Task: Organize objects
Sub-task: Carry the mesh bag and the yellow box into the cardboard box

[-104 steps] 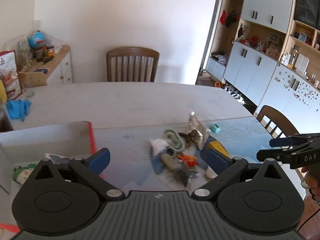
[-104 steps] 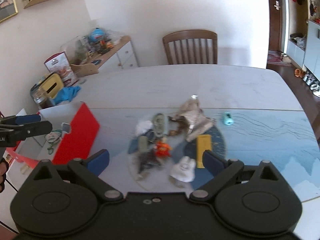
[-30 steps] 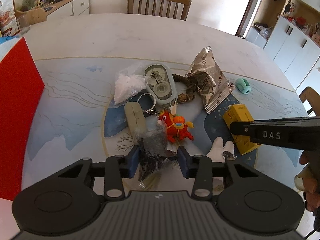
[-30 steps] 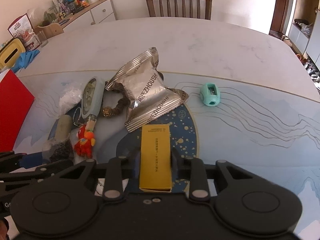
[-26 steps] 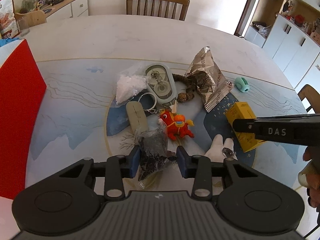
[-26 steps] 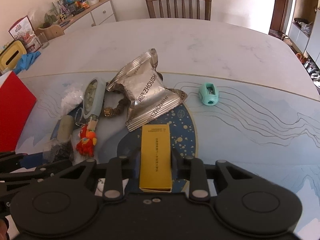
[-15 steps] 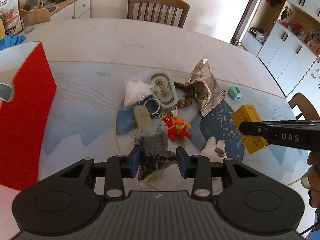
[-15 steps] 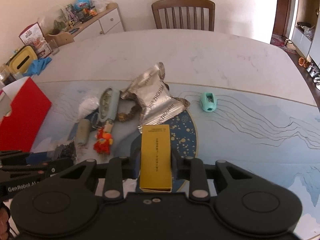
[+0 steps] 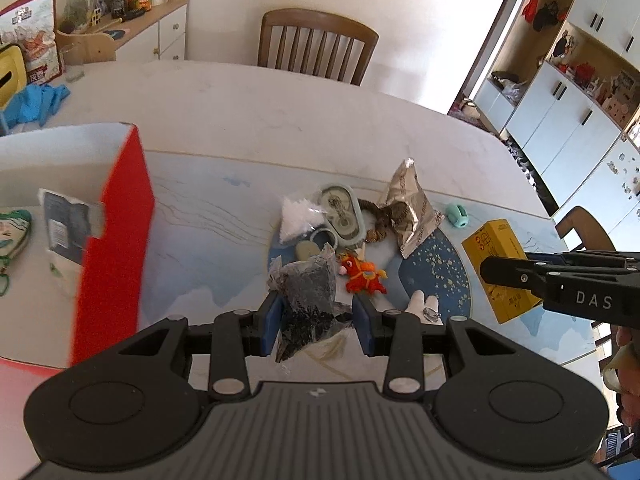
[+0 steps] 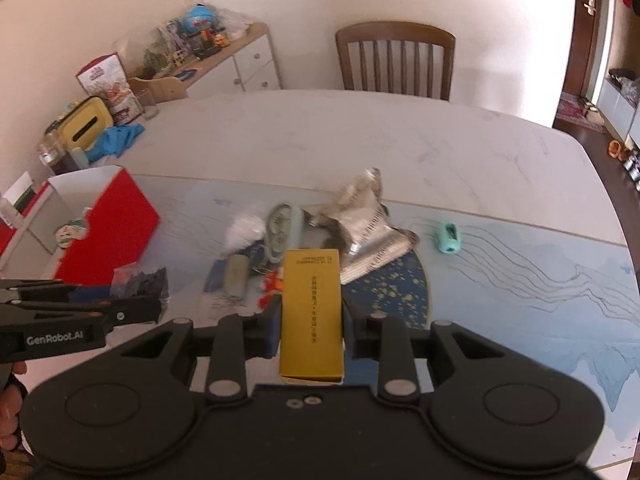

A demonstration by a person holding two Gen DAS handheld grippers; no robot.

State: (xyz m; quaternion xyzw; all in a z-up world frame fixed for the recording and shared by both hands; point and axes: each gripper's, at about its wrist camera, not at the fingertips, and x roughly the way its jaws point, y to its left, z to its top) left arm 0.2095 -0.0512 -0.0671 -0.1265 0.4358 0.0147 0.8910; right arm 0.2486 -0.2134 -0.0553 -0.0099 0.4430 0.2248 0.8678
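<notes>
Holding a clear bag of dark bits (image 9: 310, 296) between its blue pads, the left hand-held gripper (image 9: 318, 318) hangs above the bench (image 9: 240, 120), its jaws narrow and pressed on the bag. The right hand-held gripper (image 10: 312, 326) is clamped on a yellow box (image 10: 312, 316), lifted clear of the bench too. Below them lies the pile: a red toy horse (image 9: 362, 274), a silver snack packet (image 9: 410, 210), a grey-green tape dispenser (image 9: 342, 216), a white bag (image 9: 298, 218) and a white glove (image 9: 424, 306). A small teal sharpener (image 10: 448, 236) sits apart to the right. An open red box (image 9: 116, 240) stands at the left edge, with packets inside.
</notes>
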